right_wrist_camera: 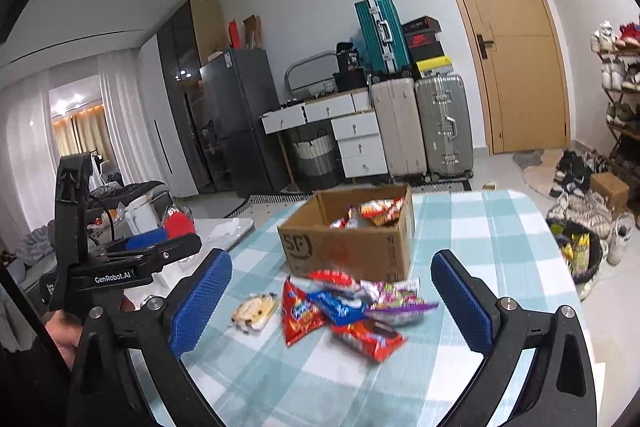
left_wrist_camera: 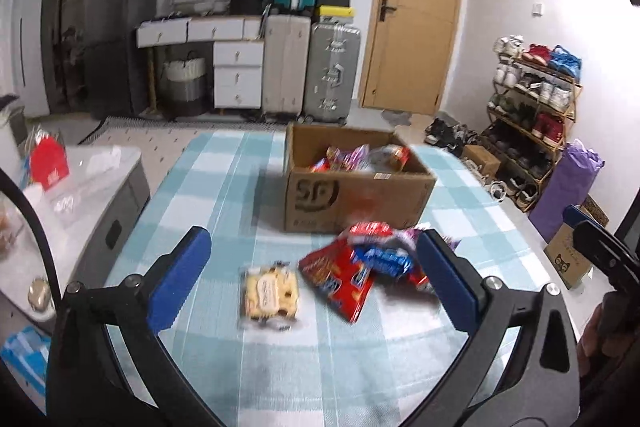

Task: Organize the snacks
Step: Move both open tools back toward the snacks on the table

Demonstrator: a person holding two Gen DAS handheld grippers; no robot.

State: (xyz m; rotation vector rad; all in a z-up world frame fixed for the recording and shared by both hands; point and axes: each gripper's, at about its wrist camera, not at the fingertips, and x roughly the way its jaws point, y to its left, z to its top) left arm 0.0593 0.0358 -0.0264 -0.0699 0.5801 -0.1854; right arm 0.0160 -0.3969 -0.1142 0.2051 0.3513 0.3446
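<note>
Only 2 bits are really readable: "SF" printed big in black on the front of the cardboard box (right_wrist_camera: 348, 251), and "GenRobot.AI" in white on the left gripper (right_wrist_camera: 156, 243). Snack wrapper print is too blurry to make out.

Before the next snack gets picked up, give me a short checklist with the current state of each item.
1. Left tool open and holding nothing: ok.
2. Right tool open and holding nothing: ok.
3. Cardboard box open on top, upright on the checked tablecloth, with snacks already inside: ok.
4. Loose snacks reachable in front of the box: ok. The cookie pack lies apart to the left of the pile.
5. Pile easy to take one by one: not ok. The red chip bag, blue pack, purple pack and red wrapper overlap.
6. Exact snack edges: cannot tell, both views are motion-blurred.
</note>
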